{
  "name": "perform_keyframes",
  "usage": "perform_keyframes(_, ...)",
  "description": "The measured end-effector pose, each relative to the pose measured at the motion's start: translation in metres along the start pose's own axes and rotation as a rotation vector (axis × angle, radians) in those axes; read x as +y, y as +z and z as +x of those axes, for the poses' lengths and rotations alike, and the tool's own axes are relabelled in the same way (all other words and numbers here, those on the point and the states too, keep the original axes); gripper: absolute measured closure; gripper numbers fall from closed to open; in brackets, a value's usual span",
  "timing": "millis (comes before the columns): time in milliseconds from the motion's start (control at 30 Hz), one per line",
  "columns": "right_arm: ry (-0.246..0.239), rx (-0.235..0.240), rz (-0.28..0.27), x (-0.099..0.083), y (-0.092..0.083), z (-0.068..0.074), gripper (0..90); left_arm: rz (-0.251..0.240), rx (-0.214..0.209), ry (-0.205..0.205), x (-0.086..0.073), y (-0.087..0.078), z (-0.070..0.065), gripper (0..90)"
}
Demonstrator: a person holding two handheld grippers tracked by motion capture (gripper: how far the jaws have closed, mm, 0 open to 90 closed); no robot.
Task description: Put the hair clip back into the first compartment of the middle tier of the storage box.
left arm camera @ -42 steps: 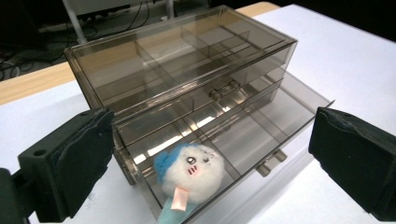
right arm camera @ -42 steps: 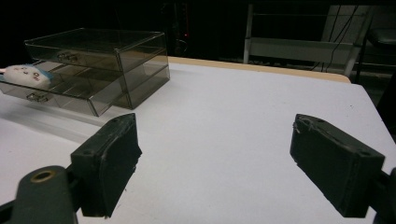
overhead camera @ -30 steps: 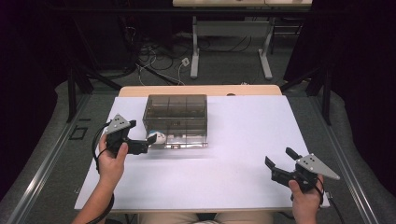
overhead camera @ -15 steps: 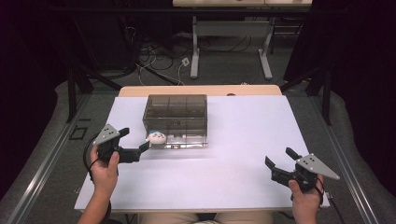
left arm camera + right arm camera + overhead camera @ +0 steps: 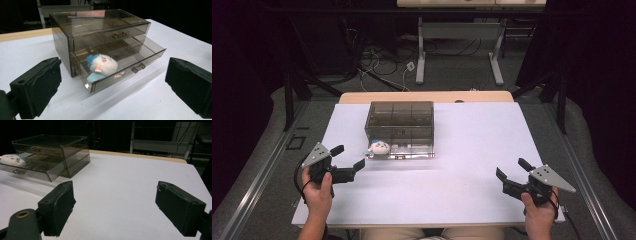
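plush toy [image 5: 102, 65]: one, in one open drawer [image 5: 130, 65].

The drawer box [image 5: 100, 37] is glossy, smoky see-through plastic; the toy [image 5: 102, 64] looks fluffy plush; the surface [image 5: 472, 150] is matt white, its far edge wood.

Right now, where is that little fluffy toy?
The fluffy toy lies in the open lower drawer of the clear drawer box, at its left end, nearest the left gripper.

Your white table [image 5: 472, 145] on grey floor [image 5: 267, 170], dark curtains [image 5: 592, 55] around, cables [image 5: 377, 62] and a bench frame [image 5: 459, 35] behind.
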State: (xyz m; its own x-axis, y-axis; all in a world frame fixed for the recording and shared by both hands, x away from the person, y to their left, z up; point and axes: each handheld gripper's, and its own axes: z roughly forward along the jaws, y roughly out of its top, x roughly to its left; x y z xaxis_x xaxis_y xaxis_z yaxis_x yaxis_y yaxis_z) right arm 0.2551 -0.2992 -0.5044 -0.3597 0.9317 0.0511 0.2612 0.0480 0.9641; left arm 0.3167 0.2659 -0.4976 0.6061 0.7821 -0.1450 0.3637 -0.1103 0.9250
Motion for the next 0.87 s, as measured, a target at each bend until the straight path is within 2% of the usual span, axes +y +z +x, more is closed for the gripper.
perform_keyframes(33, 0.000, 0.001, 0.000, 0.000, 0.000, 0.000, 14.8, -0.002, 0.003, -0.014, -0.003, -0.001, 0.000, 0.5)
perform_keyframes(467, -0.001, 0.006, 0.005, -0.002, 0.001, 0.001, 14.8, -0.017, 0.023, -0.047, -0.020, -0.003, 0.009, 0.6)
perform_keyframes(867, 0.003, 0.003, 0.015, -0.004, 0.003, 0.000, 14.8, -0.018, 0.031, -0.063, -0.026, -0.002, 0.014, 0.6)
